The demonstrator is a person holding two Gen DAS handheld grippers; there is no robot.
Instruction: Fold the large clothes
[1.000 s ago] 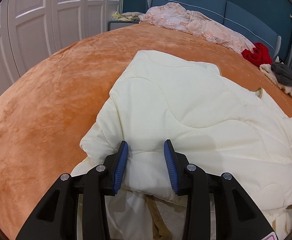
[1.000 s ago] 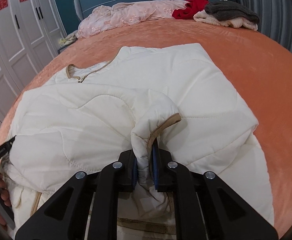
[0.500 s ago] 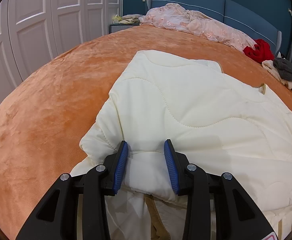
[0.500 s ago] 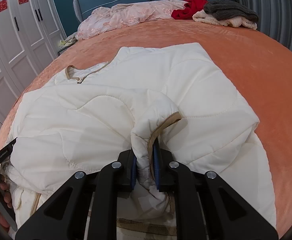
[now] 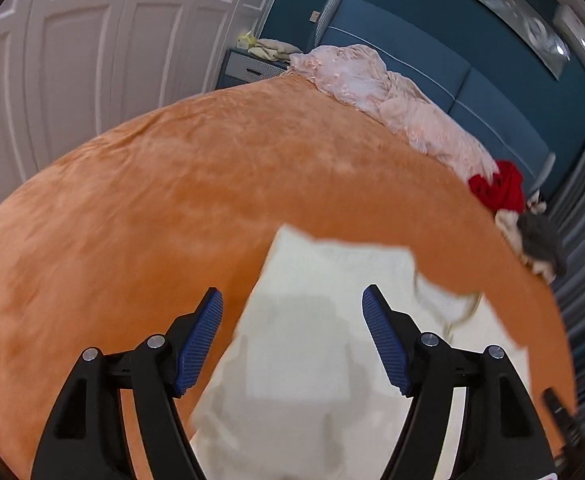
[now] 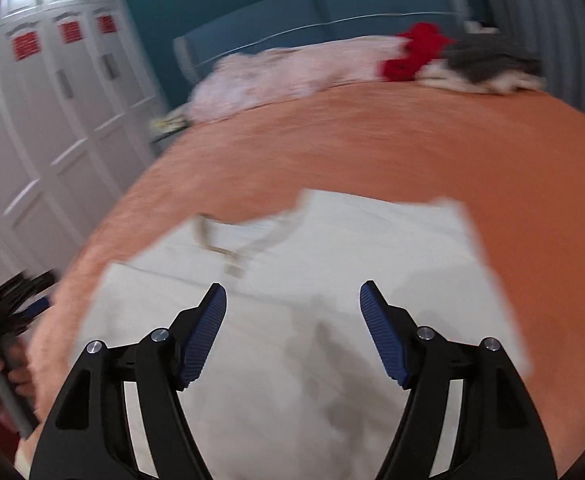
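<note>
**Both grippers off the jacket, fold looks laid down**

So you've got both tools wide and empty right now. Your left gripper (image 5: 292,316) has its jaws opening with nothing between the blue pads, and your right gripper (image 6: 292,312) is the same, jaws opening, no fabric pinched. Both sit above the jacket (image 6: 332,280) rather than on it, which to me reads like you've let go so the folded layer can settle flat on its own.

The jacket lies on the orange bedspread (image 5: 132,220), toward the near end of it, well apart from the pink blanket (image 5: 392,100), the red garment (image 5: 500,188) and the grey one at the headboard end. It's cream, quilted and puffy, with a tan-trimmed neckline (image 6: 228,248) showing near its far edge. Both views are blurred, so I can't tell how neat the edges are. It looks like a rough rectangle, probably needing 1 more fold.
</note>
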